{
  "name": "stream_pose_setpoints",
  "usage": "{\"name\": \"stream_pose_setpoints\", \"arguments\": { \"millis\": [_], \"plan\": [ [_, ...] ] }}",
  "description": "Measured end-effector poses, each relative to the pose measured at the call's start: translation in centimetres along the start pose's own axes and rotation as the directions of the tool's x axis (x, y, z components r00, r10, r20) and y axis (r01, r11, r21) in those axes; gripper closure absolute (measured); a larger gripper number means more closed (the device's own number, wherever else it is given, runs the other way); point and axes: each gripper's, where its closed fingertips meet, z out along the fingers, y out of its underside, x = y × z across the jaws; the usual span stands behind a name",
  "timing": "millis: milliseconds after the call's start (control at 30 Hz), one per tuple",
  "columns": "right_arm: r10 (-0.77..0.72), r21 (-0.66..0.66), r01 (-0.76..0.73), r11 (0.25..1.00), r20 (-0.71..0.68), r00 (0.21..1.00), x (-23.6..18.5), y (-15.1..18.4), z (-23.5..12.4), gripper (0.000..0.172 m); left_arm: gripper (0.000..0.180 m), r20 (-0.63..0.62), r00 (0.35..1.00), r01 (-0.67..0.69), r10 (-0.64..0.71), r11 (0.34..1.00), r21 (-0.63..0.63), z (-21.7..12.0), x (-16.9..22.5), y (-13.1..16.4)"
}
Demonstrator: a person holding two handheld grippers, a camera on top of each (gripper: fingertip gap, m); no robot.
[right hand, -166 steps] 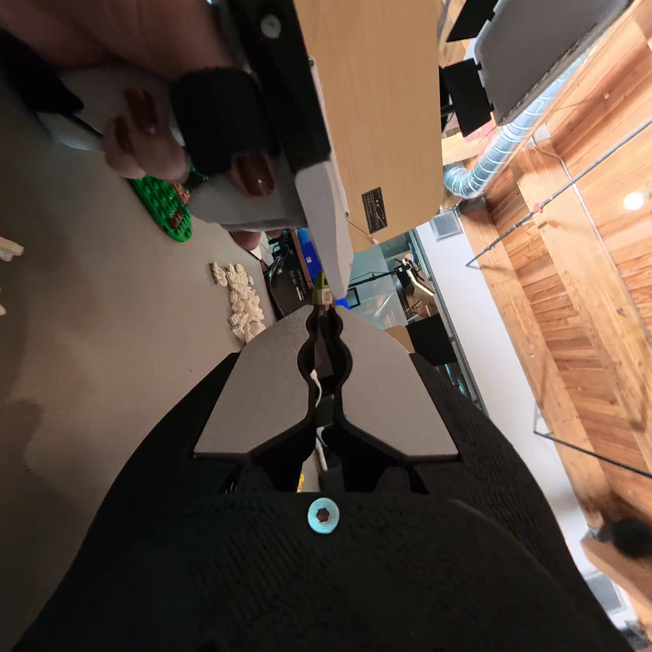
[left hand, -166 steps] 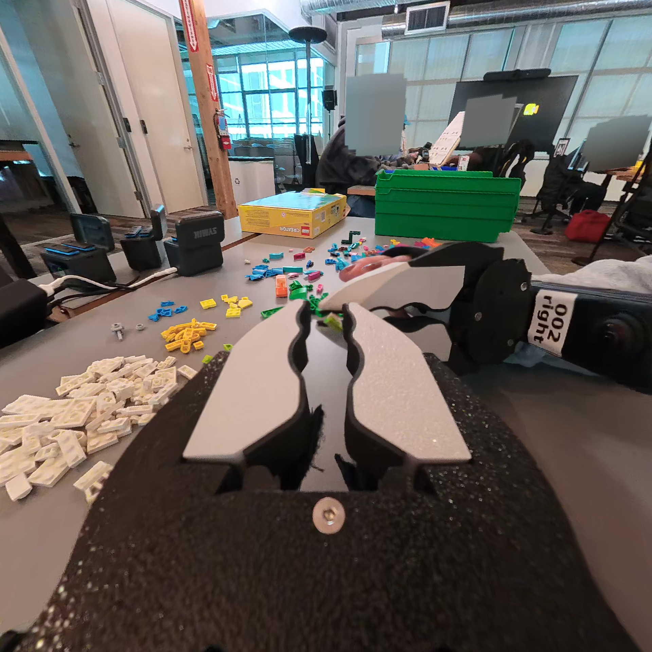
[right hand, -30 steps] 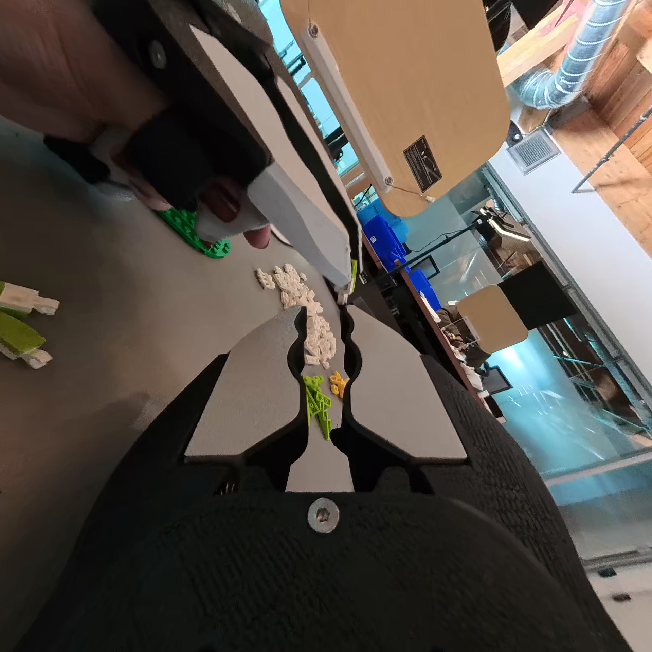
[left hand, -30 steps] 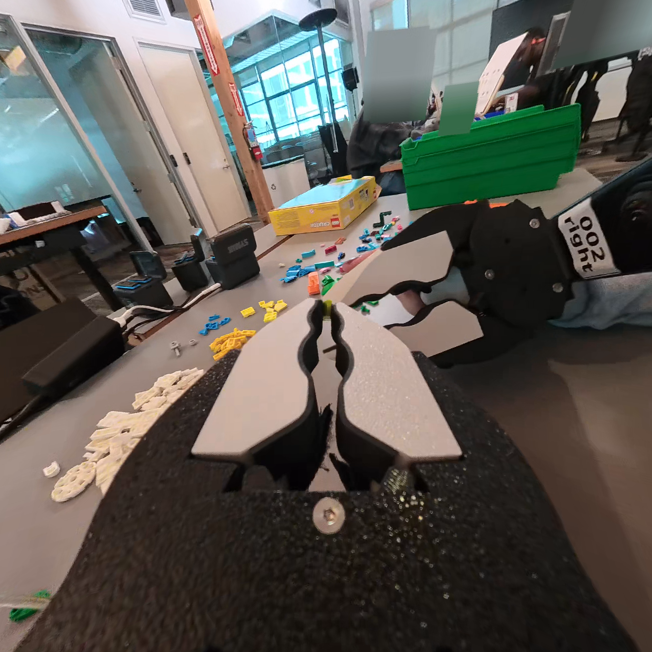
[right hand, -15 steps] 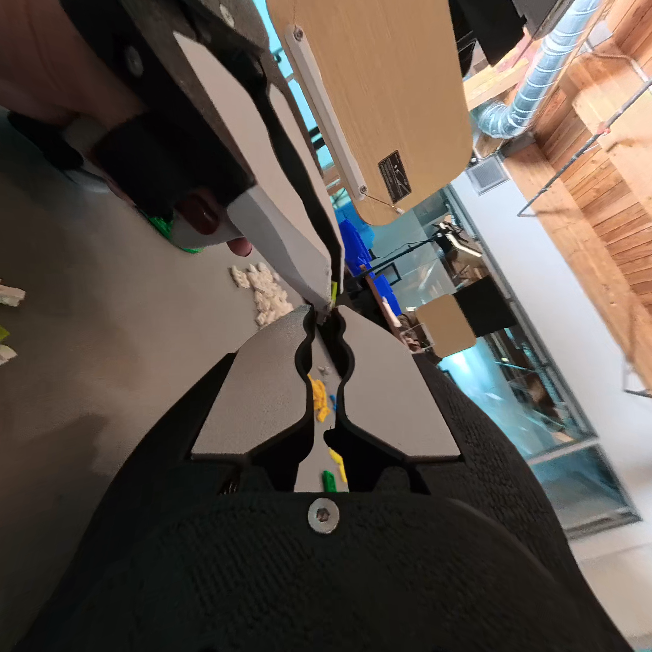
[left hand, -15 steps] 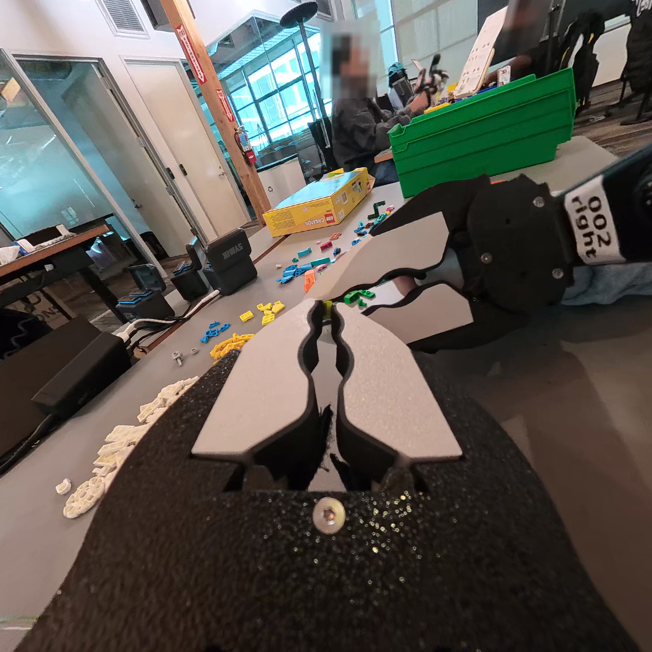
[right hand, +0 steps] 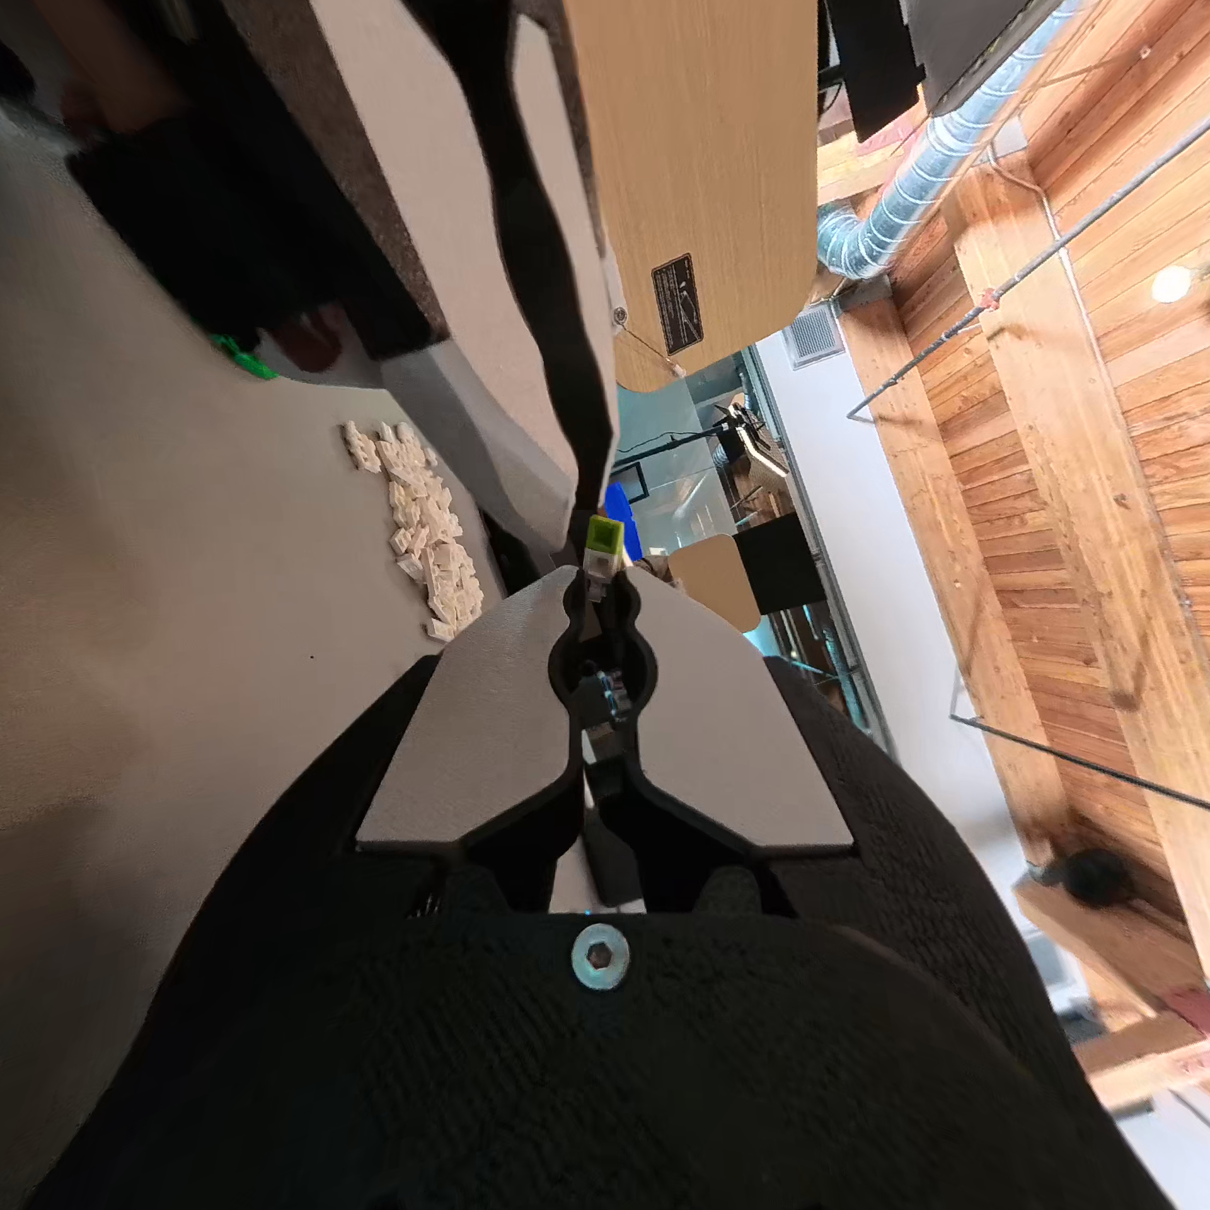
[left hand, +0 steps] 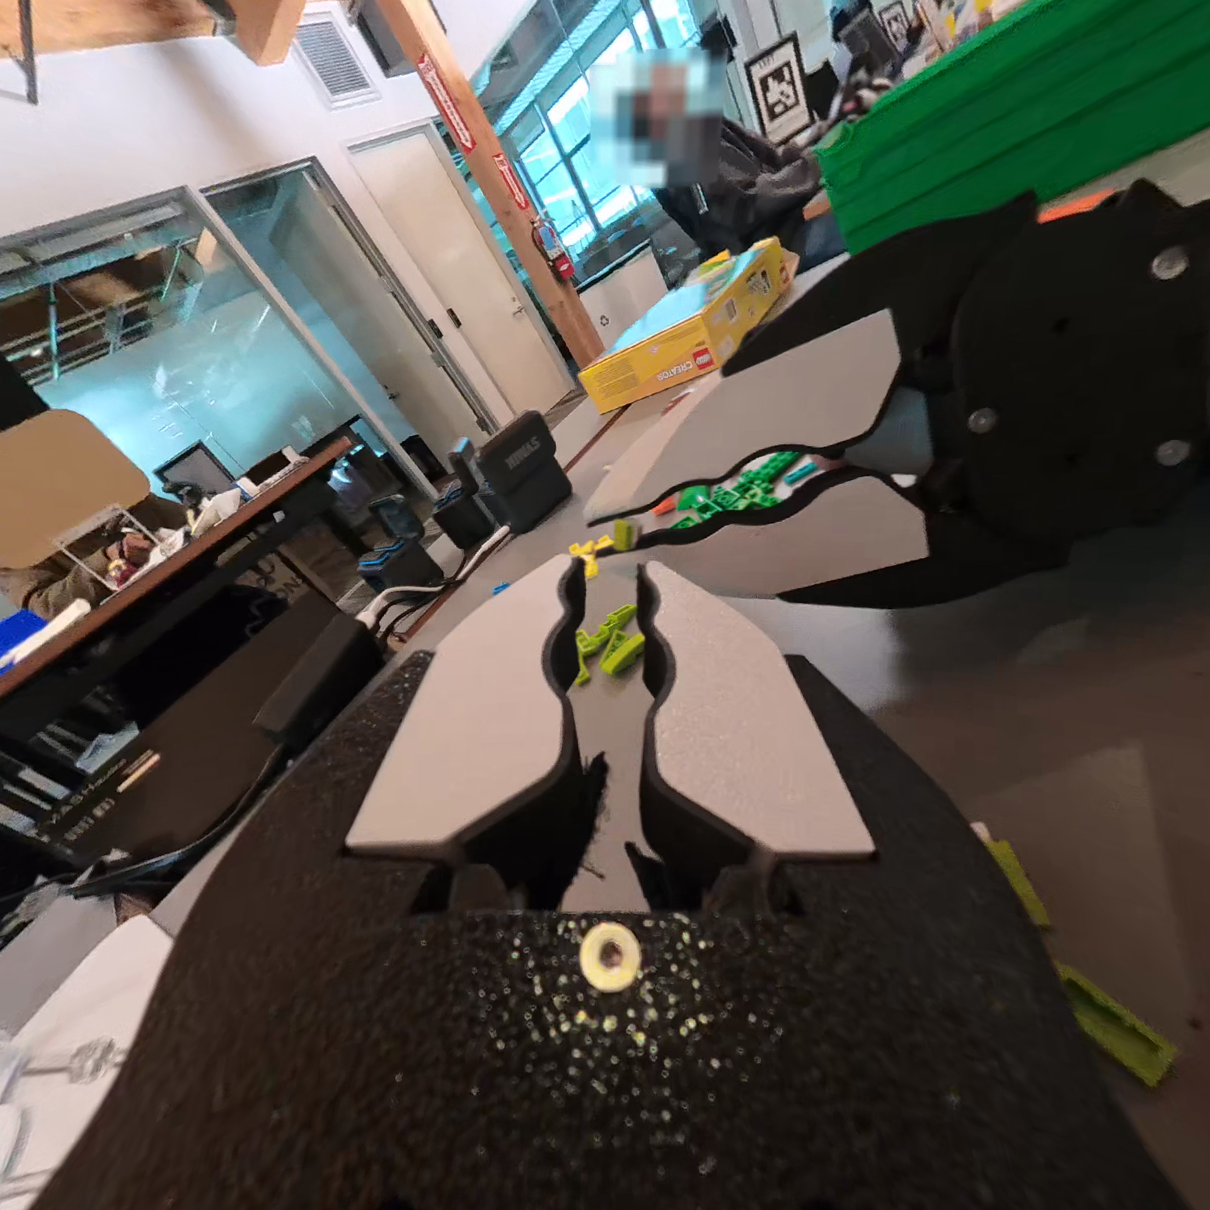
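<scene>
On the grey tabletop, loose building bricks lie in sorted heaps: lime-green pieces seen through the gap of the left gripper, yellow pieces just beyond its tips, darker green pieces behind the right gripper, and a spread of white pieces in the right wrist view. Left gripper: fingers stand apart with nothing between them; the lime-green pieces below lie on the tabletop, not in the grasp. Right gripper: it reaches across from the right side, and its fingers are closed on a small stacked piece, lime-green on top and white beneath, pinched at the very tips; the white end sits in the pinch, the lime-green end projects past it. In the right wrist view the left gripper's fingertips hang just above that piece, very close to it; contact cannot be told.

Surroundings: a yellow box and a stack of green bins at the far end of the tabletop; black charger blocks with a white cable along the left edge. A flat lime-green plate lies at the near right. A person sits behind the far end.
</scene>
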Motion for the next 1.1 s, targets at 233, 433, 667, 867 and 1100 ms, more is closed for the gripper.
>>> {"name": "stream_pose_setpoints", "arguments": {
  "millis": [233, 433, 667, 867, 1100],
  "plan": [
    [-0.141, 0.009, 0.141, 0.990, -0.007, 0.990, -0.4, -0.3, -0.1, 0.164, 0.170, -0.016, 0.999, -0.039, 0.039, 0.999, 0.002, 0.0, 0.7, -0.4],
    [-0.159, 0.009, 0.159, 0.987, 0.003, 0.987, -0.6, -0.3, -0.1, 0.165, 0.178, -0.030, 0.997, -0.068, 0.068, 0.998, 0.006, -0.1, 0.8, -0.5],
    [0.272, 0.034, -0.275, 0.961, 0.062, 0.960, 0.8, -0.2, -0.3, 0.150, 0.179, -0.001, 0.994, 0.110, -0.110, 0.992, 0.057, -0.7, -1.3, -1.3],
    [0.894, -0.170, -0.933, 0.317, 0.383, 0.234, 0.3, -1.4, -0.3, 0.159, 0.179, 0.015, 0.998, 0.065, -0.068, 0.989, 0.131, -1.2, -1.5, -2.4],
    [0.699, -0.370, -0.845, -0.386, 0.480, -0.529, 2.0, -2.0, -0.7, 0.150, 0.179, 0.016, 0.996, 0.078, -0.083, 0.978, 0.195, -1.6, -1.5, -3.4]
  ]
}}
